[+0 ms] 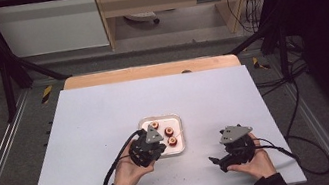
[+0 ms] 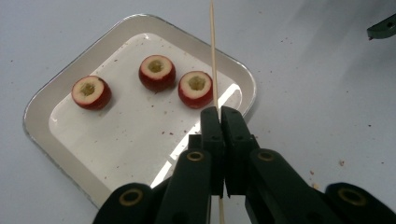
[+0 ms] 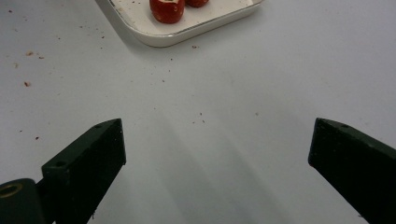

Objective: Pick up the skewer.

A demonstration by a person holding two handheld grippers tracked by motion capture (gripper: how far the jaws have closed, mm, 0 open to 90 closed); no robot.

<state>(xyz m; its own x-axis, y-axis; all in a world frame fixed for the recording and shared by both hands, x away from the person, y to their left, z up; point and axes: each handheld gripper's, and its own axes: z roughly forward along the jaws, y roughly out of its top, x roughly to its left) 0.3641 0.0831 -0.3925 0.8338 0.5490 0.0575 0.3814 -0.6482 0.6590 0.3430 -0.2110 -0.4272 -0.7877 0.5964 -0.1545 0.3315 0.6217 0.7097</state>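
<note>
Here my left tool (image 2: 219, 114) is clamped tight on a thin wooden skewer (image 2: 213, 56), which stands up between the closed jaws and runs on past the far rim of the tray (image 2: 42, 100). From the high view, that tool (image 1: 147, 148) sits at the tray's near left corner, with my hand just behind it. My right tool (image 1: 226, 158) is off to the right, well apart from the tray (image 1: 177, 117), its jaws spread wide with nothing between them; in the right gripper view the two black jaws stand far apart over bare counter (image 3: 224, 116).

The counter (image 1: 92, 125) is a pale sheet with a wooden strip along its far edge. The tray lies a little right of the middle and toward my side, so there is wide open surface to the left, to the right and beyond it. Between the tray and the near edge the room is narrower, and my two hands take up most of it. Small dark crumbs are scattered over the surface near the tray.

The tray is a shallow white dish with rounded corners. In it lie three red fruits (image 2: 157, 73) with their cores cut out, hollow side up, set in a loose row and apart from one another. The one nearest the skewer (image 2: 195, 89) lies just beside it in the left gripper view; whether they touch I cannot tell.
</note>
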